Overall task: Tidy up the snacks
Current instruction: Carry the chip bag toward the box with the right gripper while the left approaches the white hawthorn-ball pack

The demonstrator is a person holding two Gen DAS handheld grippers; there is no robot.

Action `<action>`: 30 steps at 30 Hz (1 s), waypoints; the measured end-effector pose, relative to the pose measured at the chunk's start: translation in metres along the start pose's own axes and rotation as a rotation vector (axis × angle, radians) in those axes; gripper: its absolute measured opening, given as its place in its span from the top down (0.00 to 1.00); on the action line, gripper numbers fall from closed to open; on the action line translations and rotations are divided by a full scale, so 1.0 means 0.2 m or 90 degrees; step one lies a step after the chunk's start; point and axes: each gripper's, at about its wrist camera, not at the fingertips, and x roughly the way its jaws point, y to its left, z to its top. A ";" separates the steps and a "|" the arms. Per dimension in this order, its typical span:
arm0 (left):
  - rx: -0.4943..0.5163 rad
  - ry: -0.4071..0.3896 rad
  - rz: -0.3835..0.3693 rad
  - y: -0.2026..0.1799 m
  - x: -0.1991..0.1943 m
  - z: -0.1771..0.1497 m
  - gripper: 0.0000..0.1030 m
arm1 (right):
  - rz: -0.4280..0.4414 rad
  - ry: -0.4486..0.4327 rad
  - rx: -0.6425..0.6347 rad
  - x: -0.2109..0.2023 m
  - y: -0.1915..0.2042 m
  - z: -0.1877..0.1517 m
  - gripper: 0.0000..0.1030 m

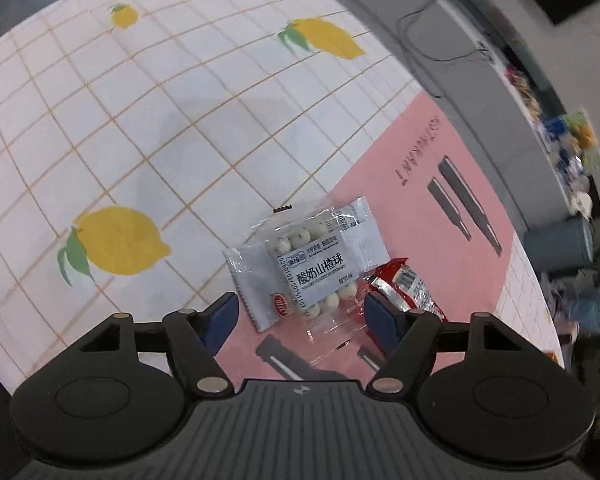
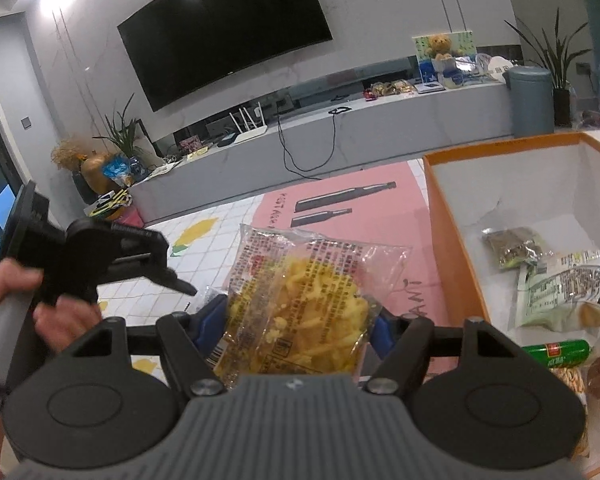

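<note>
chip bag [image 2: 300, 304], clamped in right hand-held gripper [image 2: 300, 320]

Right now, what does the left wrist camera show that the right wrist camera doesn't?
Only the left wrist view: the clear packet of white yogurt hawthorn balls between the left gripper's blue pads, and a red foil wrapper beside it.
Only the right wrist view: the right gripper shut on a clear bag of yellow crisps, the orange-rimmed box, the wall television.
Both: the pink mat and lemon-print tablecloth.
</note>
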 end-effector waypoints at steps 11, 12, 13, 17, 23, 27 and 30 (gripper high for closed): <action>0.001 0.052 0.108 -0.17 0.10 0.10 0.35 | -0.014 0.021 -0.018 0.02 0.01 -0.01 0.33; 0.000 0.062 0.111 -0.18 0.11 0.10 0.35 | -0.013 0.022 -0.020 0.02 0.01 0.00 0.33; 0.000 0.072 0.113 -0.18 0.13 0.10 0.35 | -0.012 0.024 -0.021 0.02 0.01 -0.01 0.33; 0.009 0.085 0.155 -0.21 0.20 0.10 0.35 | -0.016 0.026 -0.025 0.02 0.01 -0.01 0.34; -0.023 0.081 0.168 -0.19 0.25 0.16 0.35 | -0.016 0.024 -0.020 0.02 0.01 -0.01 0.34; -0.036 0.072 0.168 -0.20 0.24 0.17 0.35 | -0.015 0.029 -0.017 0.03 0.01 -0.02 0.34; -0.028 0.072 0.156 -0.24 0.24 0.18 0.26 | -0.016 0.034 -0.018 0.03 0.01 -0.01 0.34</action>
